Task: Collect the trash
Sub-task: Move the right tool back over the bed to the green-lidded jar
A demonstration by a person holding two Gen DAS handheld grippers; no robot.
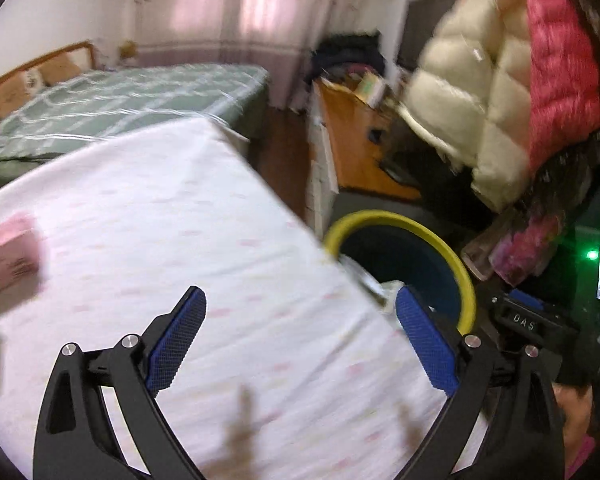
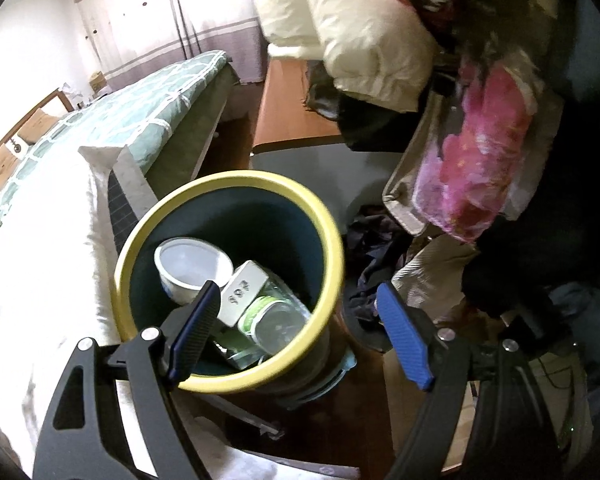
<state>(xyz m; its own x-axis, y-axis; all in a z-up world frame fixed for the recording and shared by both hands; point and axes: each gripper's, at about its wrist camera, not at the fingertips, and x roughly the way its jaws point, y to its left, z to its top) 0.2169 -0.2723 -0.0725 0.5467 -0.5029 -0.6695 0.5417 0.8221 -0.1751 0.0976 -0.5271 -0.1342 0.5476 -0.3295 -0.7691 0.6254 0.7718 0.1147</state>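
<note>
The bin (image 2: 228, 280) with the yellow rim is standing on the floor just beside the white-covered table (image 1: 188, 216), already holding a white cup (image 2: 190, 268), a grey box (image 2: 242, 294) and a clear bottle (image 2: 276, 320). The right tool (image 2: 296, 334) is hanging wide and empty above it. The left tool (image 1: 300, 340) is gaping wide over the table, holding nothing. Far from the bin, a pink packet (image 1: 10, 256) is lying at the table's edge; it is probably light, soft and crushable, best pinched across its flat faces.

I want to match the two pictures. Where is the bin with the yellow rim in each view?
Left wrist: bin at lower right, partly hidden behind the white bed's corner.
Right wrist: bin at centre, seen from above, trash inside.
Shared landmark: green checked bedspread.
</note>
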